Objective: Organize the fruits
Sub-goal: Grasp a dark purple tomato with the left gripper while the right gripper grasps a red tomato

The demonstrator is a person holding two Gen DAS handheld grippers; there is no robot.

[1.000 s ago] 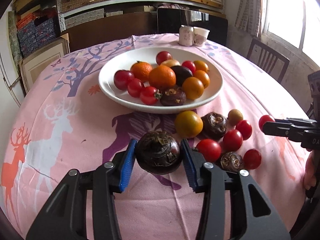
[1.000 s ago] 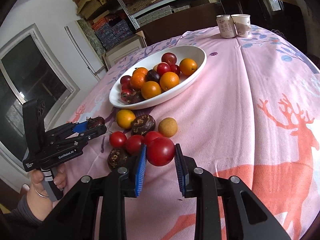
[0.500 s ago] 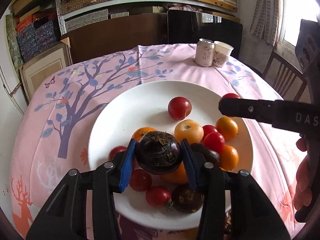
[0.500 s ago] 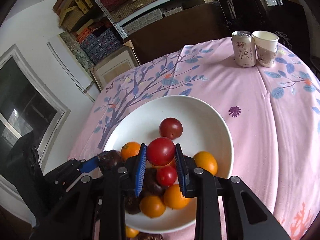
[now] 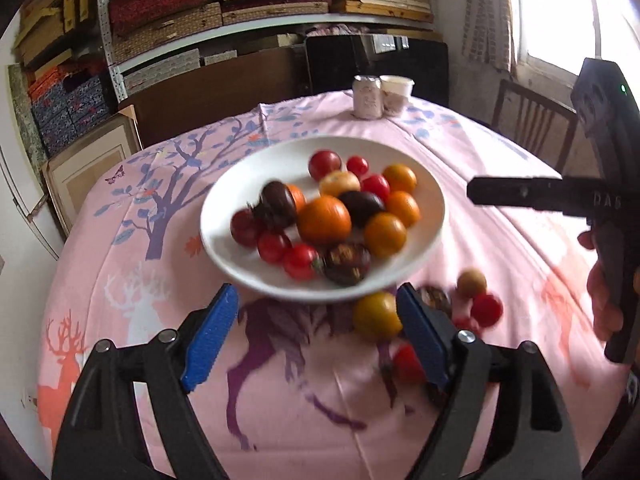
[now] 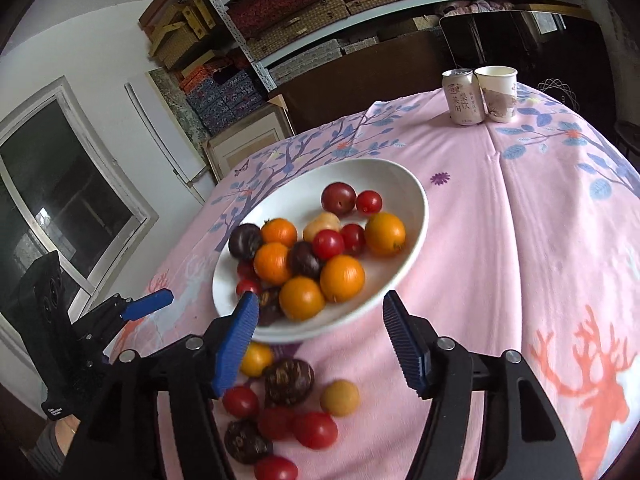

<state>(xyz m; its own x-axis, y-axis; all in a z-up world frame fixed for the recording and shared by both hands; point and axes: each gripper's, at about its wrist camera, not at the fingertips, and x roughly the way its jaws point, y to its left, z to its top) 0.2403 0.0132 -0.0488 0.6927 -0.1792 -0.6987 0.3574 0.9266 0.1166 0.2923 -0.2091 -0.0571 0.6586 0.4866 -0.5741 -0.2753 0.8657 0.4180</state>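
Above the plate (image 6: pixel 416 200) rim, left tongs (image 5: pixel 316 332) and right tongs (image 6: pixel 320 336) hang spread, empty.

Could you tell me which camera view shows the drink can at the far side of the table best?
The right wrist view: the drink can is sharp, its label print visible, beside the paper cup. In the left wrist view it is smaller and blurred.

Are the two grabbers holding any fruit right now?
No. The left gripper and the right gripper are both wide open with nothing between their blue fingers. The fruit lies in the white round plate or on the pink tablecloth.
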